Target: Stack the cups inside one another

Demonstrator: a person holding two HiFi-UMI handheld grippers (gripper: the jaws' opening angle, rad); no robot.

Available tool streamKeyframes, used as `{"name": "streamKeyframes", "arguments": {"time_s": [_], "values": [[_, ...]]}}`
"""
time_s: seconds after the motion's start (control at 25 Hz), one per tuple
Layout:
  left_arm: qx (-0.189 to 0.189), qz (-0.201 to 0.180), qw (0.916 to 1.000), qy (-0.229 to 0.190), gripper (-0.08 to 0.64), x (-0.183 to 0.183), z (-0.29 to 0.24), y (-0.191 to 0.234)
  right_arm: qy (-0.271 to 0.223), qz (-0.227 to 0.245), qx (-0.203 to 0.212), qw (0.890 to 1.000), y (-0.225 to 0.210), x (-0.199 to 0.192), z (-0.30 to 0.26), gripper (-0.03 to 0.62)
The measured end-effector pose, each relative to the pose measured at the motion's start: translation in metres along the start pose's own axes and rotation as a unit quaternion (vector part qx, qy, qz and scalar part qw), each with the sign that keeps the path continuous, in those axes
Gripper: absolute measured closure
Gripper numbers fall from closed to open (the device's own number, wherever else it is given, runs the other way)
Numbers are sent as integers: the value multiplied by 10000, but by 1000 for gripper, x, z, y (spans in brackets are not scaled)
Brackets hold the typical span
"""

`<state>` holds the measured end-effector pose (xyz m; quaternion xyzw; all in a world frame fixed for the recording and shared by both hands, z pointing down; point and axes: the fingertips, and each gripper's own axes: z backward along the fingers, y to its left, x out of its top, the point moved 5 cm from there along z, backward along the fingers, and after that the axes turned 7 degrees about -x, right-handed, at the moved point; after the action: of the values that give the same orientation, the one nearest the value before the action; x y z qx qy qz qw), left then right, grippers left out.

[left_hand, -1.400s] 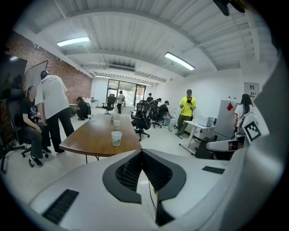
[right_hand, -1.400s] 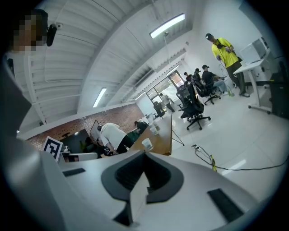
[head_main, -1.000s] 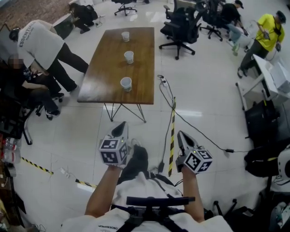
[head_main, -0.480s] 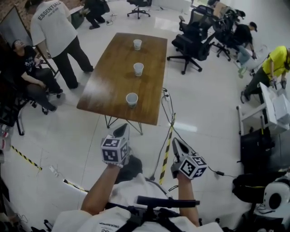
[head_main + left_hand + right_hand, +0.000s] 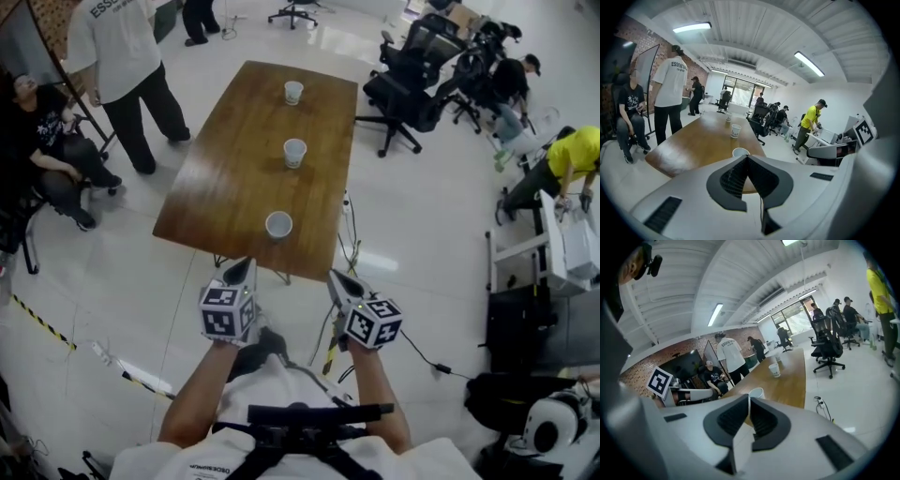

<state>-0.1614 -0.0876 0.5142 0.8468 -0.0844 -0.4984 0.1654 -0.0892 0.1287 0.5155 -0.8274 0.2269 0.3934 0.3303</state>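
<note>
**Lining up for the first pick**

We hold the left hand-held gripper (image 5: 244, 267), jaws together and empty, and the right hand-held gripper (image 5: 336, 278), jaws just parting with nothing between, short of the counter's (image 5: 225, 178) near edge, we judge to line up on the near cup (image 5: 278, 225). The mid cup (image 5: 294, 153) and far cup (image 5: 293, 92) stand apart along the midline; all look empty, none nested
</note>
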Motion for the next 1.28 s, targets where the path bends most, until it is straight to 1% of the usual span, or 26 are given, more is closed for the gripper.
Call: {"name": "streamKeyframes", "arguments": {"time_s": [0.16,0.36,0.48,0.6,0.68,0.8,0.96,1.16,1.28], "values": [[32,92,9999,79,572,5,-16,22,166,314,9,9994,7,15,-42,558],[70,274,9996,97,572,5,-24,51,496,885,39,9948,21,16,-94,554],[118,372,9992,63,572,7,-26,60,717,1228,88,9898,27,17,-120,538],[135,417,9990,33,572,11,-29,64,894,1433,136,9855,29,16,-139,517],[134,448,9989,14,572,13,-33,67,1062,1629,197,9807,32,13,-153,487],[159,522,9985,-19,572,14,-40,72,1315,2115,295,9680,40,6,-174,476],[214,633,9978,-27,572,13,-46,70,1585,2798,446,9458,47,0,-197,462],[294,678,9973,-27,572,8,-49,68,2050,3311,584,9192,48,-12,-219,462],[355,697,9969,1,572,2,-49,69,2264,3428,652,9094,51,-18,-228,468]]}}
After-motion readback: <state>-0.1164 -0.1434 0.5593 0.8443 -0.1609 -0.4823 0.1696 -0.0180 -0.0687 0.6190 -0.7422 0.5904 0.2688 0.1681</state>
